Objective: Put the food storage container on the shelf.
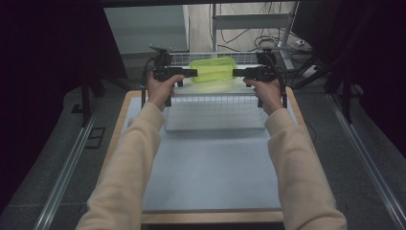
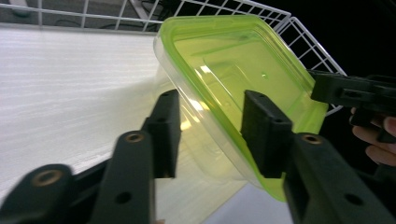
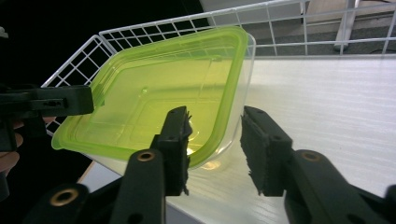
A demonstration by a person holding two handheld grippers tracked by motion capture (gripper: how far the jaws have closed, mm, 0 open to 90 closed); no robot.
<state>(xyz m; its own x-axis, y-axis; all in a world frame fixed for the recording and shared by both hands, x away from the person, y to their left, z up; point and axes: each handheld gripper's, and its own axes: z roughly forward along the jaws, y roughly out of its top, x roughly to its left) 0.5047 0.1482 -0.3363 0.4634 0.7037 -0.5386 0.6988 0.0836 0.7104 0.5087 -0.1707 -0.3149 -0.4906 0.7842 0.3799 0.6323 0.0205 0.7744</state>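
Both tools, left tool (image 2: 210, 133) and right tool (image 3: 215, 149), stand part-open astride the container (image 1: 212, 70) rim (green-lidded), seemingly unclamped.

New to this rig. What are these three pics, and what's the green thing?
No robot here: a person holds a hand-held two-jaw gripper in each hand. The high view looks down over the table; the left gripper and right gripper meet at a clear container with a green lid. It sits tilted over a white wire rack. The other two pictures come from cameras riding on each gripper, looking along its black fingers. Each gripper straddles one end of the container; whether it is clamped I cannot tell.
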